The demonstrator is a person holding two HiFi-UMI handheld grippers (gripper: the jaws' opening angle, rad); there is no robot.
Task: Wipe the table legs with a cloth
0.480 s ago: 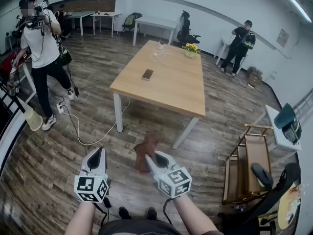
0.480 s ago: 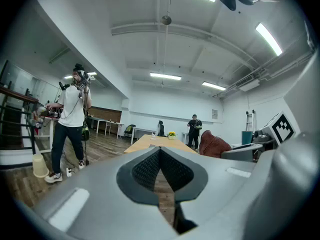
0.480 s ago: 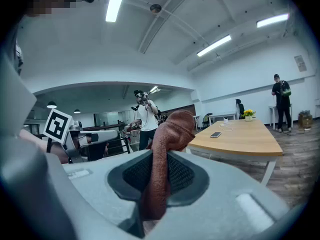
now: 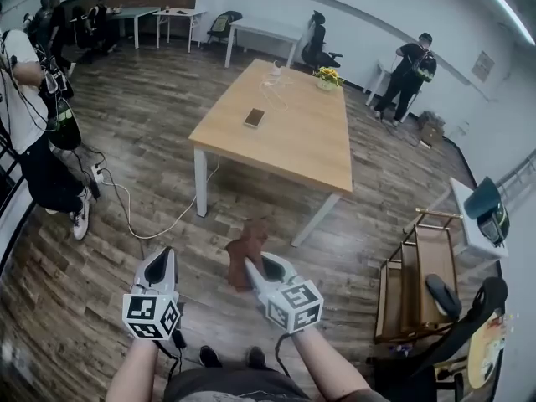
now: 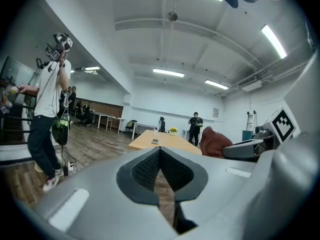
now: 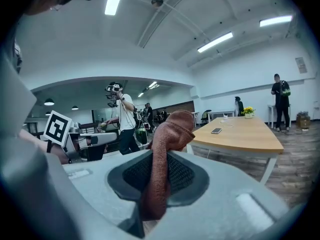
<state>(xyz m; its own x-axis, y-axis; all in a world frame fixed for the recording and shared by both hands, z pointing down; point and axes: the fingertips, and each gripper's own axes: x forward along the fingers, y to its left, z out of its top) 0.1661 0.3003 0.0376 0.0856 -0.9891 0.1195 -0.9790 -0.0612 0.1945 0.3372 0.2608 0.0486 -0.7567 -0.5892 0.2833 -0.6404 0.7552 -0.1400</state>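
The right gripper (image 4: pixel 252 268) is held low over the wood floor (image 4: pixel 126 124), near the person's own body, and its jaws are clamped on a reddish-brown cloth (image 4: pixel 245 253). The cloth is pinched in a fold between the pads, and its bunched top sticks up past the fingertips. The left gripper (image 4: pixel 165 256) is just to the left of it at about the same height. Its jaws are pressed together with nothing between them. Both grippers point toward the far side, at a light wooden table (image 4: pixel 301 145) that stands well apart from them in the middle of the room. The cloth touches no part of it. The table's near-left leg (image 4: pixel 201 193) is white and upright. Its near-right leg (image 4: pixel 315 221) is white too and slants inward under the top. A phone (image 4: pixel 254 117) lies flat on the left part of the top, and flowers (image 4: pixel 327 76) stand at the far end. A cable (image 4: pixel 142 224) runs over the floor left of the near-left leg. One bystander (image 4: pixel 38 149) stands at the left edge, and another (image 4: pixel 410 78) stands far right by the wall. A wooden cart (image 4: pixel 414 291) is near on the right.
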